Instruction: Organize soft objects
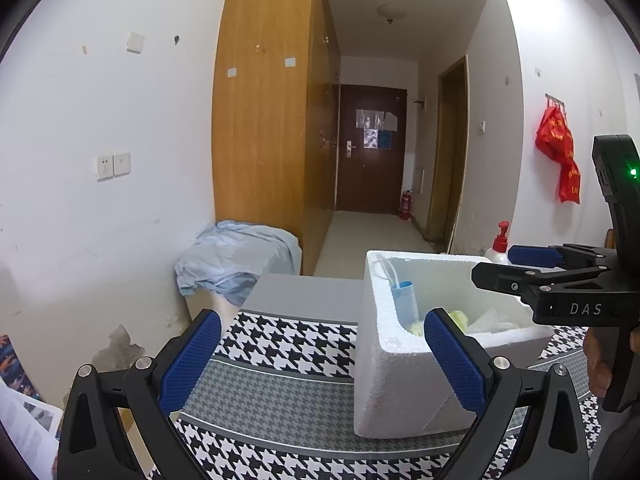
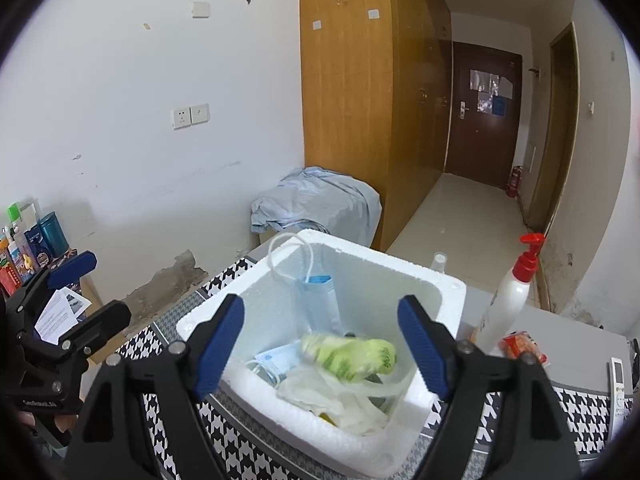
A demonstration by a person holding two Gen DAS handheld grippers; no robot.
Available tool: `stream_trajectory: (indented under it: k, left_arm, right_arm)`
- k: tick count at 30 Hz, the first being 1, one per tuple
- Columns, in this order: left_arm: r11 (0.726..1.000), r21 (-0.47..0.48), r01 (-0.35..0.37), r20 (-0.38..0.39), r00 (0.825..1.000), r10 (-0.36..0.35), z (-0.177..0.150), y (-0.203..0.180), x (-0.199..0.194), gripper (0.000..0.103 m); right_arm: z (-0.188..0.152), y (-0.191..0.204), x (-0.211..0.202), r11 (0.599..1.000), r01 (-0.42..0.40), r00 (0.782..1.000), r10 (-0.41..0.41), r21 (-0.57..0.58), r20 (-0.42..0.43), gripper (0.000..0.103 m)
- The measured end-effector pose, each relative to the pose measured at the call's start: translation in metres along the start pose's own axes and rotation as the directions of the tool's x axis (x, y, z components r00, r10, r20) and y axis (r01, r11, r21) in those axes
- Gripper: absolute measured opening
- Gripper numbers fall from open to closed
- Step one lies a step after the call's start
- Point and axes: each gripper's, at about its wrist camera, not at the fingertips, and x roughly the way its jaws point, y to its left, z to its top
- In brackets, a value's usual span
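A white foam box (image 2: 440, 284) stands on the houndstooth tablecloth (image 1: 280, 360). In it lie a yellow-green soft toy (image 2: 352, 356), blurred, blue face masks (image 2: 320, 304) and crumpled white tissue (image 2: 332, 396). My right gripper (image 2: 320, 302) hovers over the box with its jaws wide apart; no pad touches the toy below them. My left gripper (image 1: 323, 314) is open and holds nothing, just left of the foam box (image 1: 400, 380). The right gripper (image 1: 508, 266) also shows in the left wrist view, above the box's far right rim.
A white pump bottle with a red top (image 2: 512, 300), a red snack packet (image 2: 524, 346) and a remote (image 2: 620, 388) sit right of the box. A pale blue cloth heap (image 1: 236, 260) lies behind the table by the wooden wardrobe (image 1: 260, 120). Bottles (image 2: 32, 240) crowd a low shelf at left.
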Motion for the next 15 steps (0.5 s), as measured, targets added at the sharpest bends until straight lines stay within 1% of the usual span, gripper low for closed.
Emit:
stream_trajectory:
  k: [9, 13, 15]
  left_arm:
    - [1.000, 0.004, 0.004, 0.006, 1.000, -0.004, 0.001, -0.007, -0.006, 0.102]
    - [1.000, 0.013, 0.010, 0.012, 1.000, -0.010, 0.001, -0.013, -0.011, 0.102]
    - [1.000, 0.017, 0.015, 0.015, 1.000, -0.015, 0.003, -0.016, -0.013, 0.102]
  right_arm:
    - [-0.004, 0.001, -0.015, 1.000, 0.006, 1.000, -0.005, -0.005, 0.021, 0.083]
    - [-0.007, -0.001, -0.026, 1.000, 0.007, 0.999, -0.008, 0.005, 0.042, 0.090]
    - [-0.008, -0.003, -0.033, 1.000, 0.003, 0.999, -0.004, 0.016, 0.051, 0.090]
